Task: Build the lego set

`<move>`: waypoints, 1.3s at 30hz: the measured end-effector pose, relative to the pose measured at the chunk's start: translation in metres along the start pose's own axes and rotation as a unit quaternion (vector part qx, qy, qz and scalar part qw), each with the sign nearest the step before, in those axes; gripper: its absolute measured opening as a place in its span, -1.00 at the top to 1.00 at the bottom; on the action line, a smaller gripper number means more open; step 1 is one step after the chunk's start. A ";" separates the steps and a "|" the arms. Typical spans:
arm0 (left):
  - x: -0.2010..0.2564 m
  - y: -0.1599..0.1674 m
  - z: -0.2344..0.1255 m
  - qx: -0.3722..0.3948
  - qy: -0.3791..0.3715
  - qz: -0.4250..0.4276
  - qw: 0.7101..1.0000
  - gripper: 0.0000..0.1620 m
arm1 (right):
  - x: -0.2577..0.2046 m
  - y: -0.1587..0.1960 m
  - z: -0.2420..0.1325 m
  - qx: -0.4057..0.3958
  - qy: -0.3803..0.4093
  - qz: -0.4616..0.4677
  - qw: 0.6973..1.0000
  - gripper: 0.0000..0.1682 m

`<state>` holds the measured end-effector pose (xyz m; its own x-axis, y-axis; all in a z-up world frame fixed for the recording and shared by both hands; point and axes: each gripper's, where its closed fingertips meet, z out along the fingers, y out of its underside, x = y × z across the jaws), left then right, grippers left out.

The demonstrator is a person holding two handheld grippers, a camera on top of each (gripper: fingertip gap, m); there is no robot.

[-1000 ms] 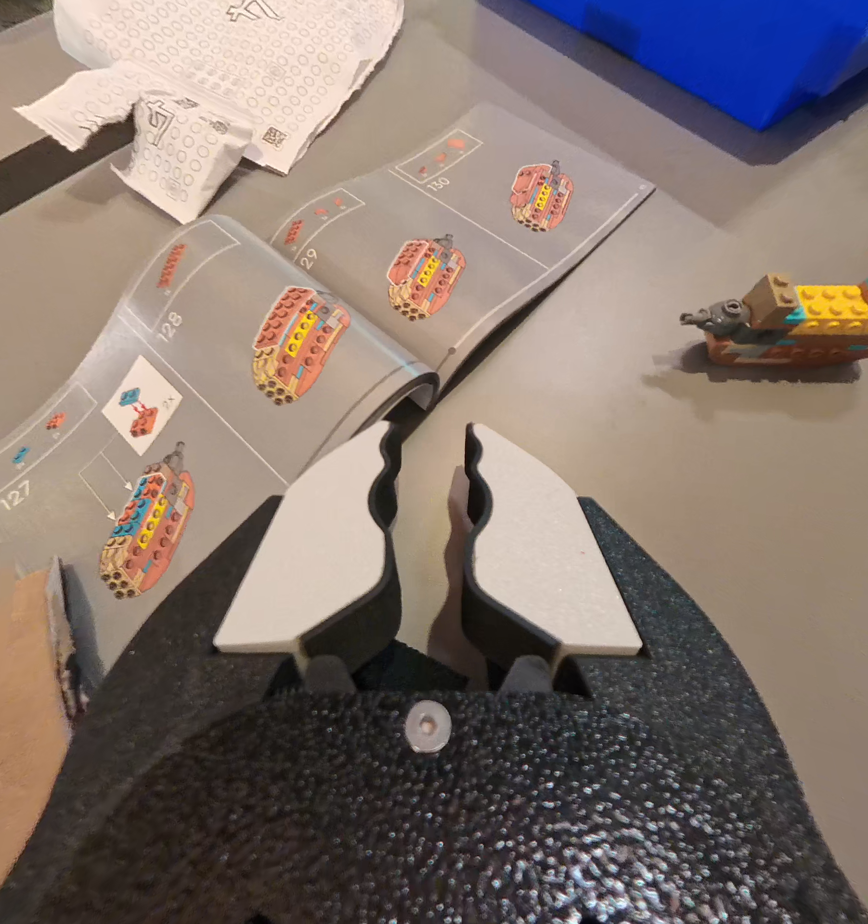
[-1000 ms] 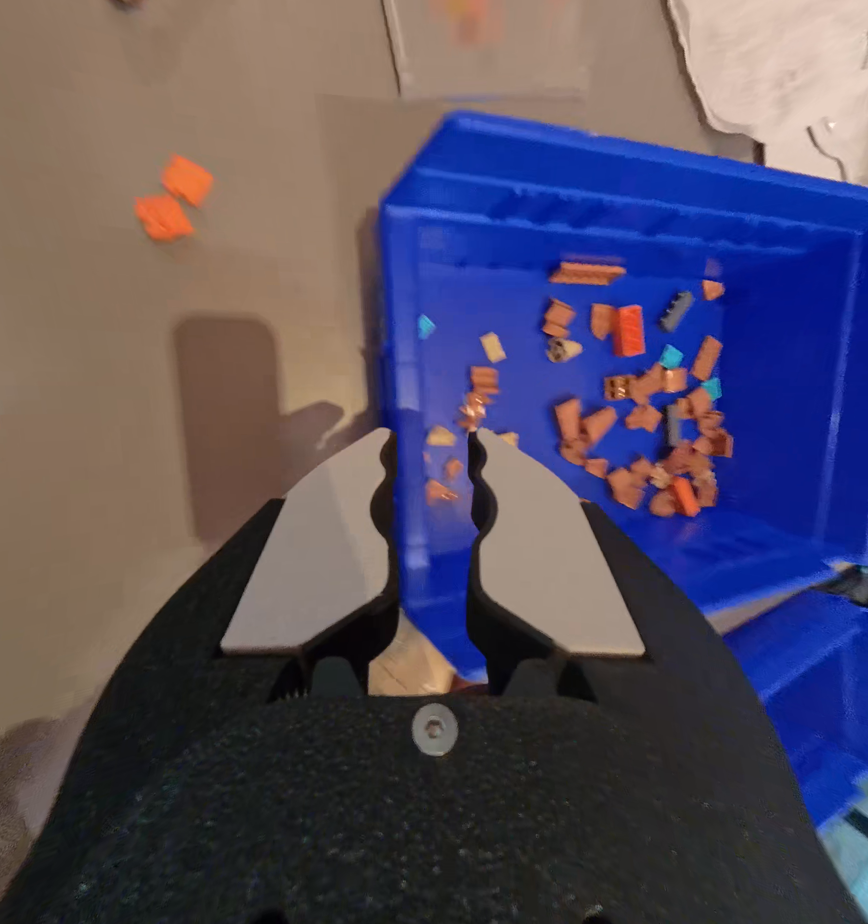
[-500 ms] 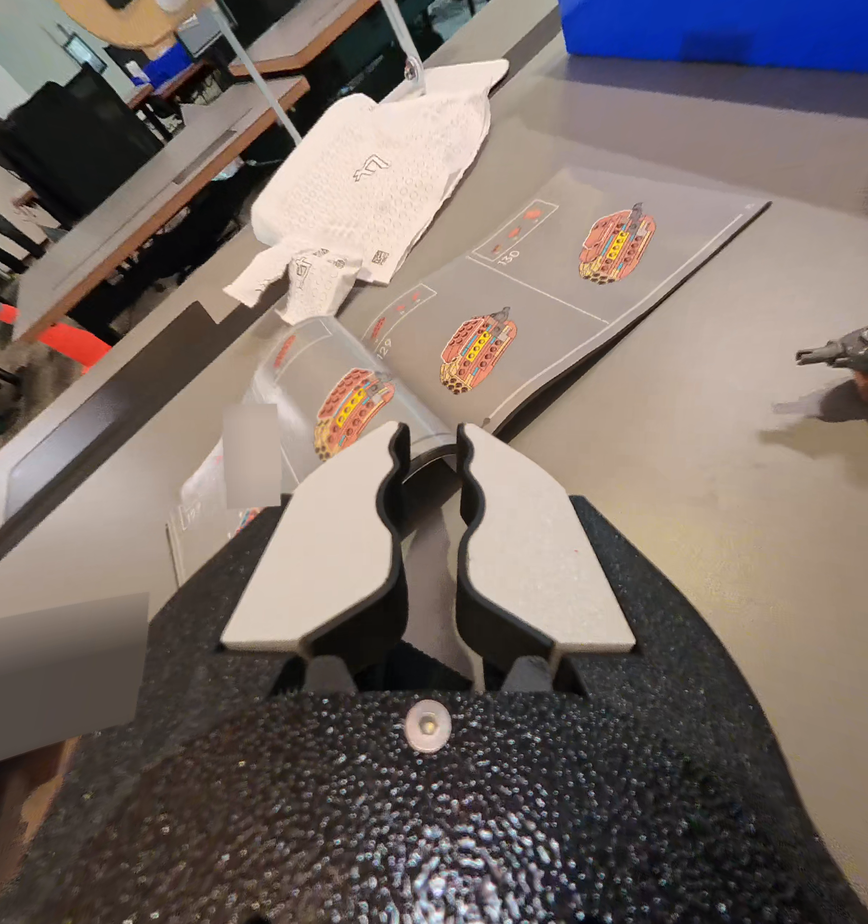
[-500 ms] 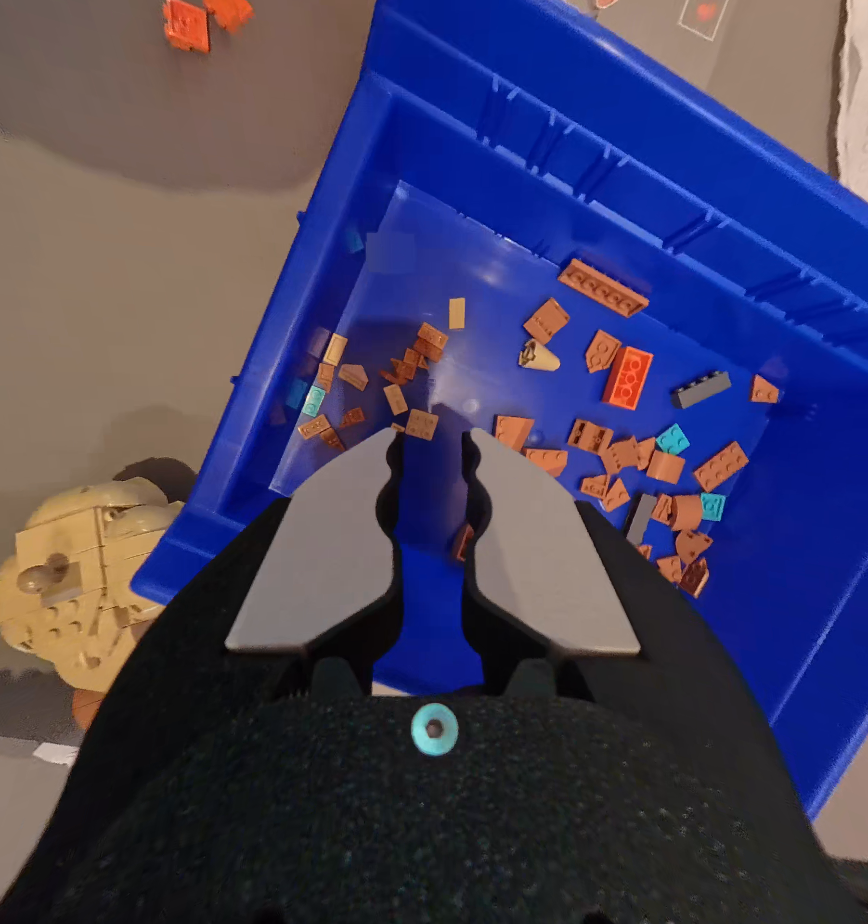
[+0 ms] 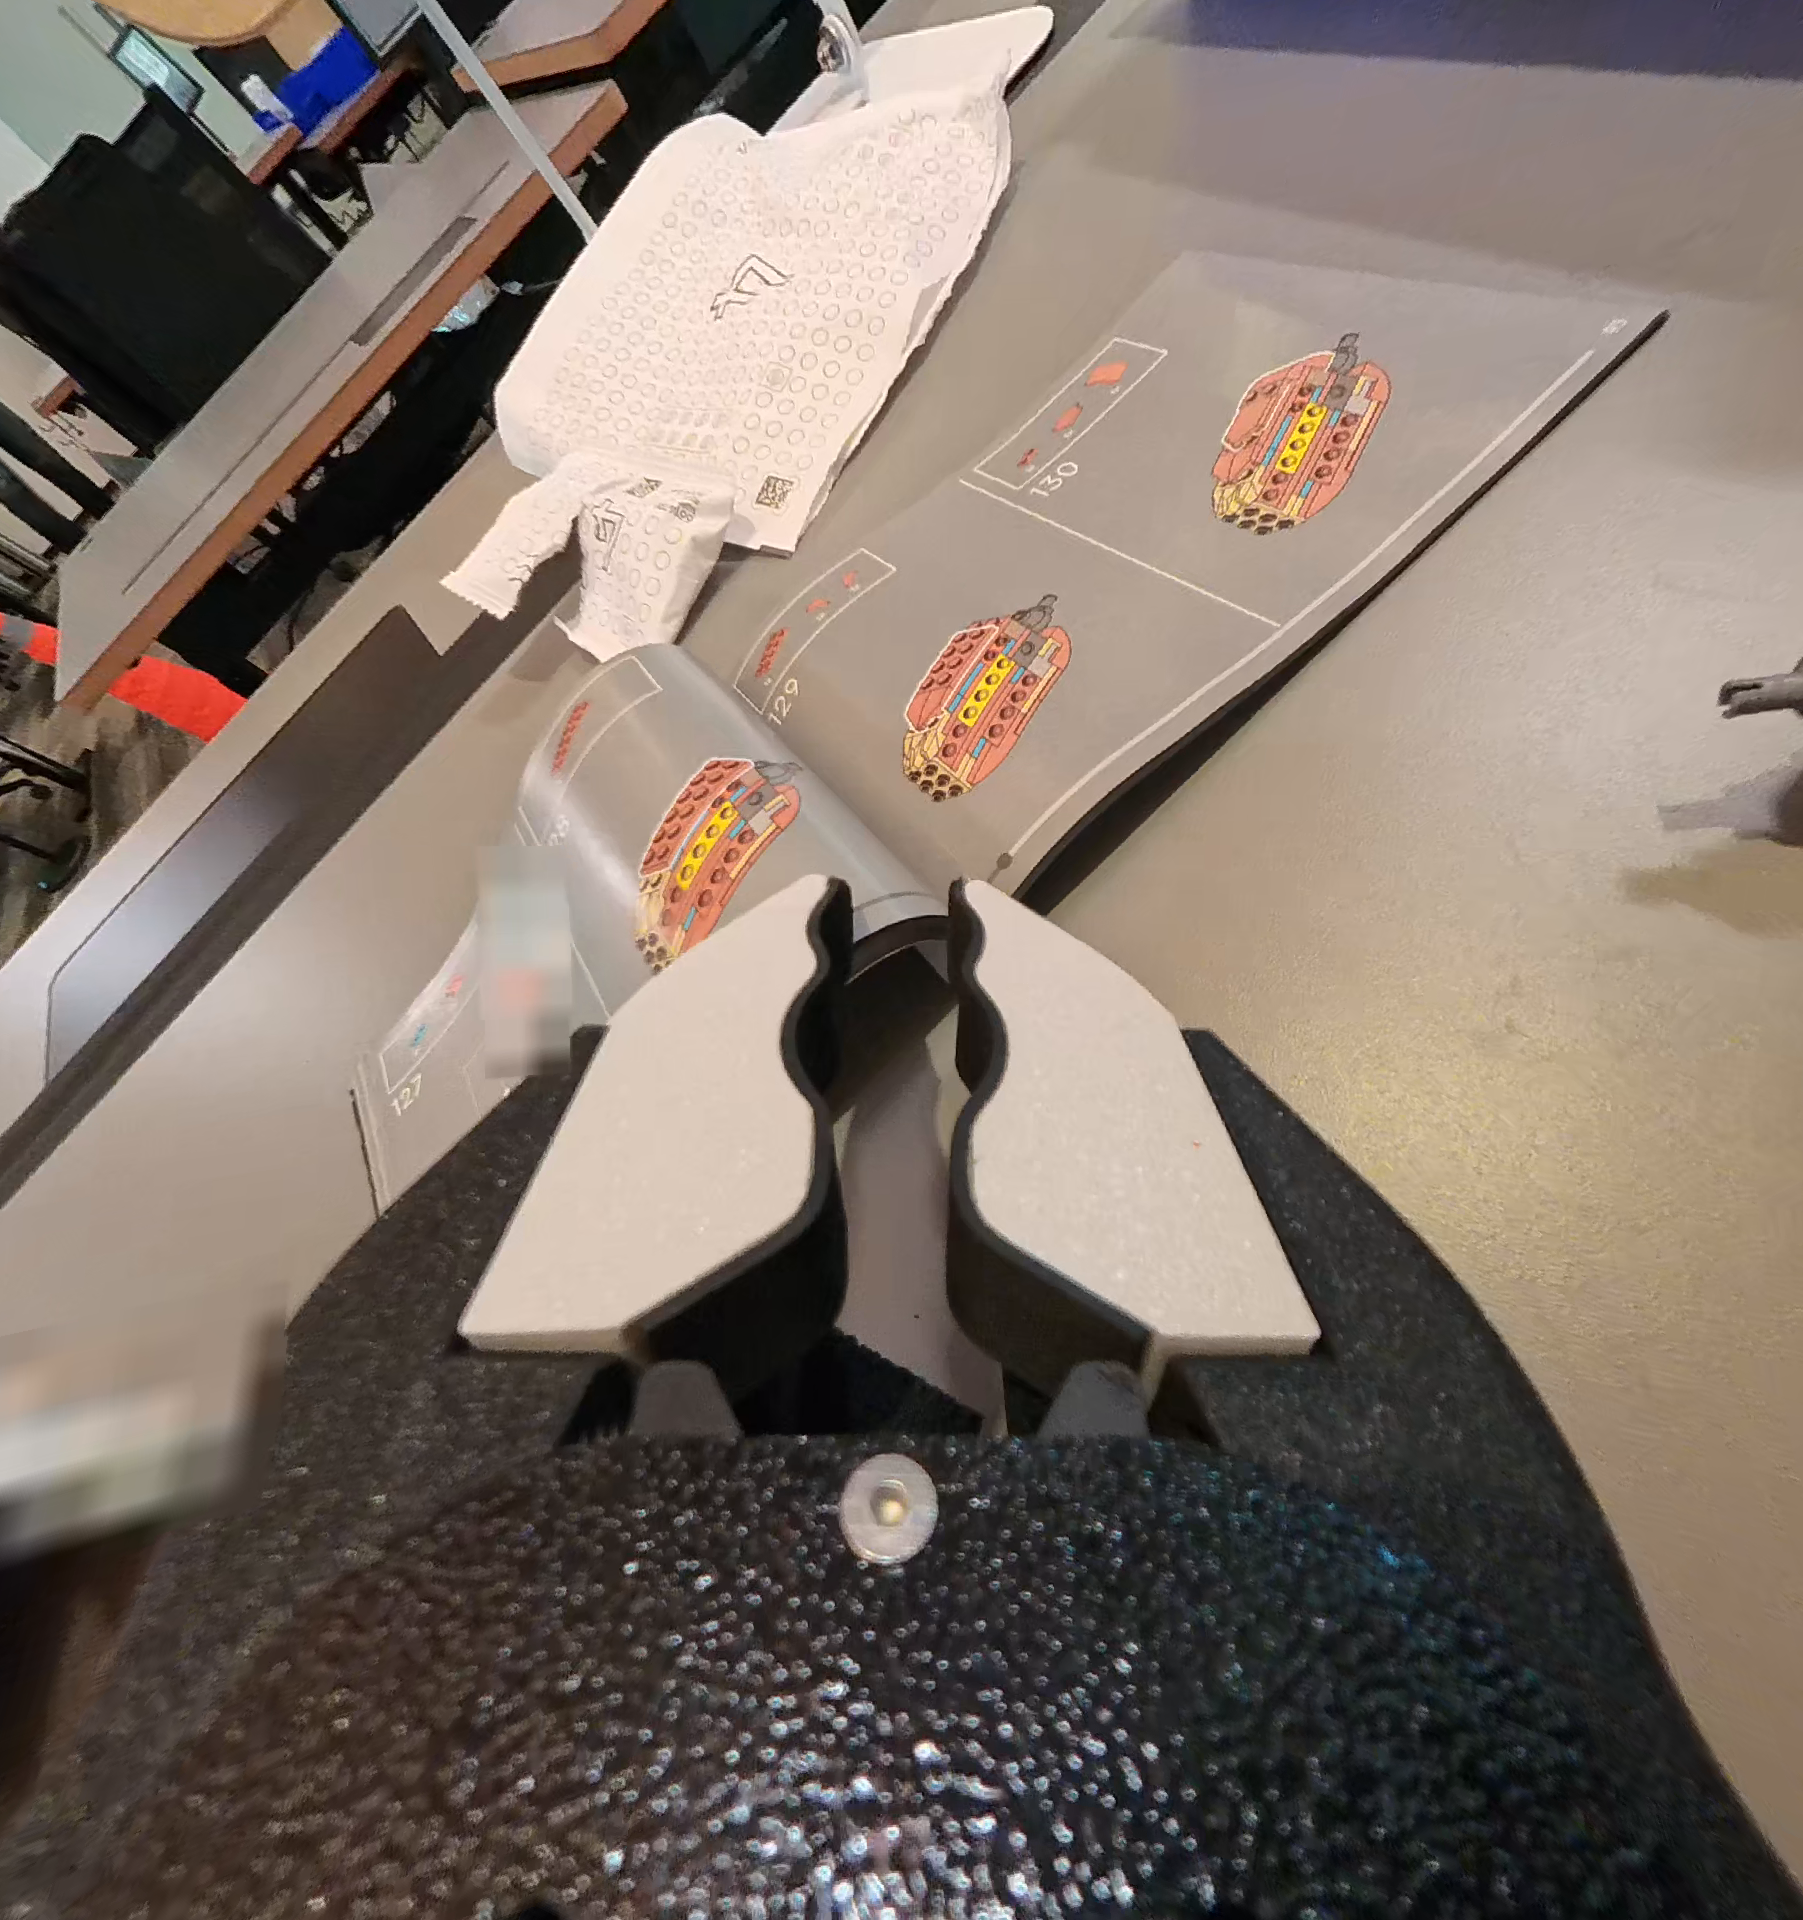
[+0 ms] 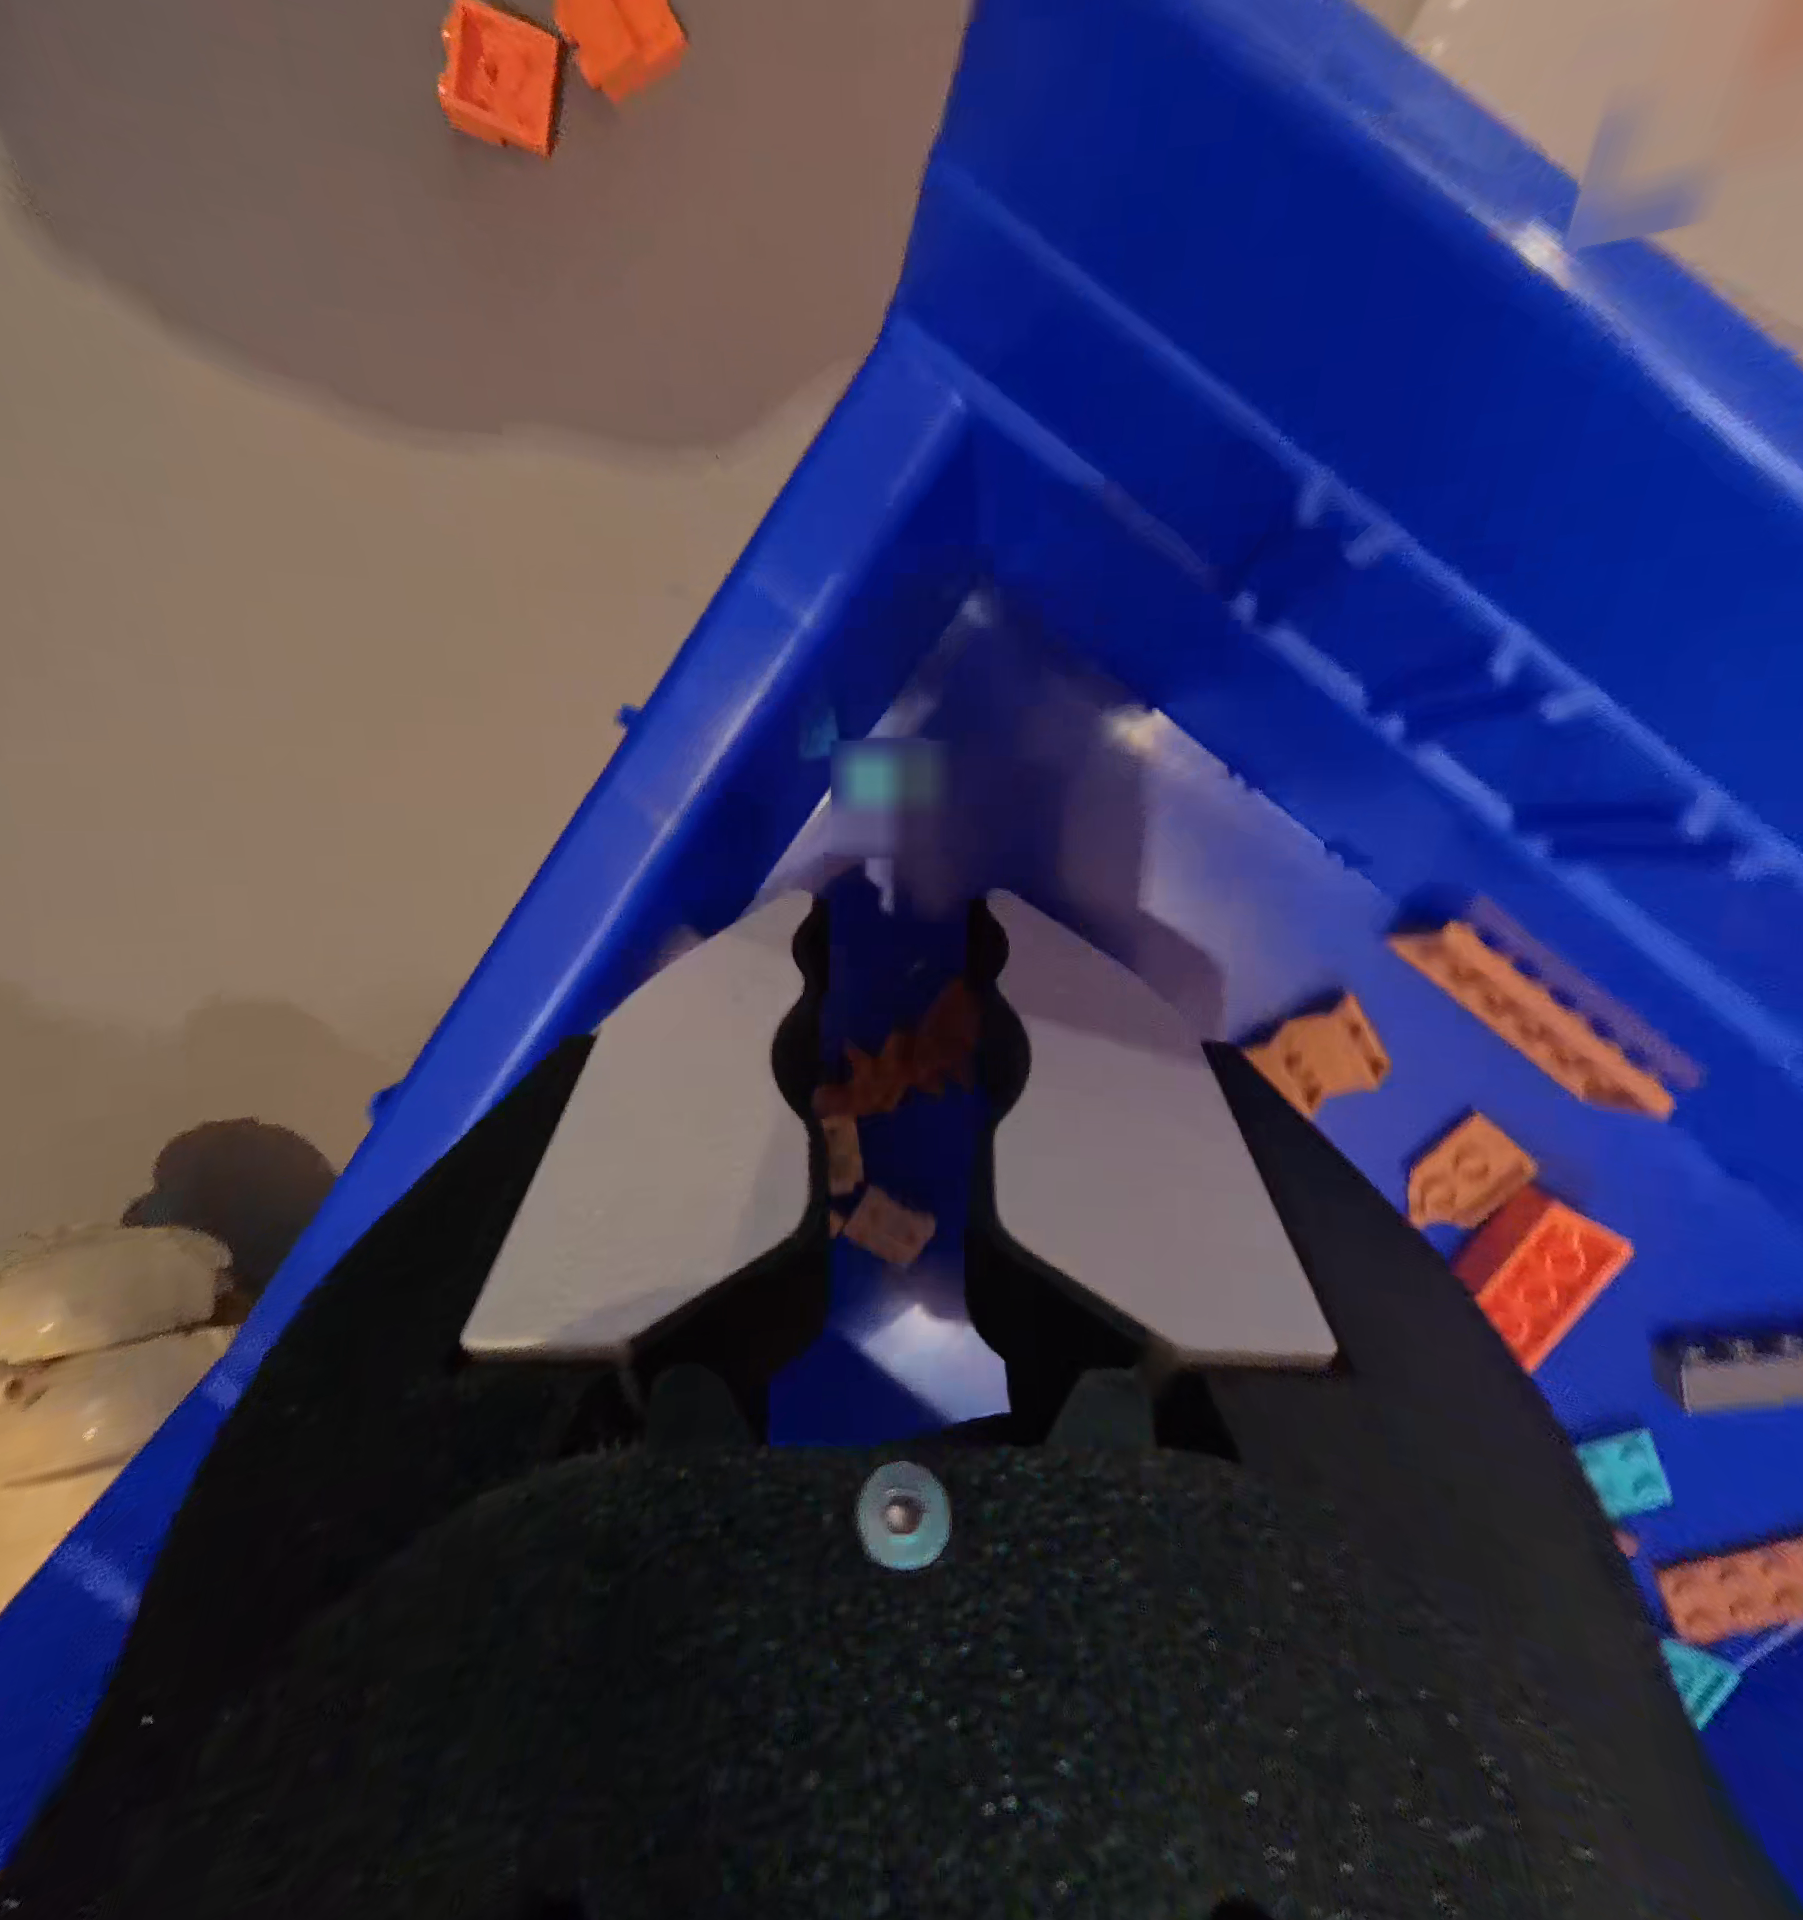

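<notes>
Left wrist view: the left gripper (image 5: 892,914) hangs empty, jaws narrowly apart, above the open instruction booklet (image 5: 1136,582) on the table (image 5: 1499,1039).

Right wrist view: the right gripper (image 6: 902,925) is inside the blue bin (image 6: 1292,416), jaws slightly apart, gripping nothing, over small brown bricks (image 6: 886,1226). These look light, hard and slippery; I would pinch one by its flat sides.

Grey table (image 5: 1448,1039) here. An open instruction booklet (image 5: 1136,582) lies flat on it, with a torn white paper bag (image 5: 751,343) at its 11 o'clock. The blue bin (image 6: 1136,436) sits on the table too, two orange plates (image 6: 554,62) at its 10 o'clock, a tan brick build (image 6: 55,1351) at 8.
</notes>
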<state>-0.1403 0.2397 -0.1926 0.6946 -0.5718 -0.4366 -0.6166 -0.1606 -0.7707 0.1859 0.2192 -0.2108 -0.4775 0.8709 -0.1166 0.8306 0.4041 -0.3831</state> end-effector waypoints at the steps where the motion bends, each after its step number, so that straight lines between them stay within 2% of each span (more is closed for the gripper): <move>1: 0.001 0.000 0.000 -0.002 0.001 0.003 1.000 0.79 | -0.001 -0.003 0.004 0.002 -0.003 -0.009 1.000 0.69; 7: 0.002 0.001 0.000 -0.003 0.003 0.005 1.000 0.79 | 0.005 -0.020 0.015 0.038 0.007 -0.040 0.998 0.75; 12: -0.002 0.000 -0.001 0.002 -0.004 -0.004 1.000 0.79 | 0.002 -0.020 0.019 0.036 -0.015 -0.029 0.999 0.87; 15: -0.002 0.000 -0.001 0.001 -0.005 -0.006 1.000 0.79 | 0.003 -0.014 0.016 0.012 0.005 -0.017 1.000 0.88; 17: -0.002 0.000 -0.001 0.000 -0.006 -0.006 1.000 0.79 | 0.008 -0.012 0.000 0.007 0.056 0.003 0.998 0.88; 21: -0.003 0.001 0.000 -0.005 -0.009 -0.011 1.000 0.80 | -0.008 -0.039 -0.052 0.100 0.138 0.066 0.983 0.90; 23: -0.004 0.002 0.001 -0.010 -0.012 -0.019 1.000 0.79 | -0.029 -0.052 -0.061 0.126 0.150 0.085 0.977 0.90; 27: -0.005 0.003 0.000 -0.018 -0.017 -0.033 0.999 0.80 | -0.067 -0.076 -0.029 0.152 0.130 0.122 0.972 0.89; 31: 0.001 0.002 -0.001 -0.022 -0.011 -0.039 0.999 0.80 | -0.083 -0.086 0.019 0.125 0.120 0.157 0.972 0.89; 36: 0.005 0.004 -0.001 -0.030 -0.014 -0.017 0.999 0.79 | -0.077 -0.086 0.055 0.097 0.138 0.187 0.968 0.88; 39: 0.006 0.004 -0.001 -0.030 -0.014 -0.013 0.999 0.79 | -0.073 -0.092 0.060 0.114 0.144 0.200 0.962 0.86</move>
<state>-0.1387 0.2346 -0.1974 0.7200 -0.5449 -0.4297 -0.6188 -0.2238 -0.7530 0.1269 0.1014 -0.2217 -0.0057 0.9987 -0.0499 0.8315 -0.0230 -0.5551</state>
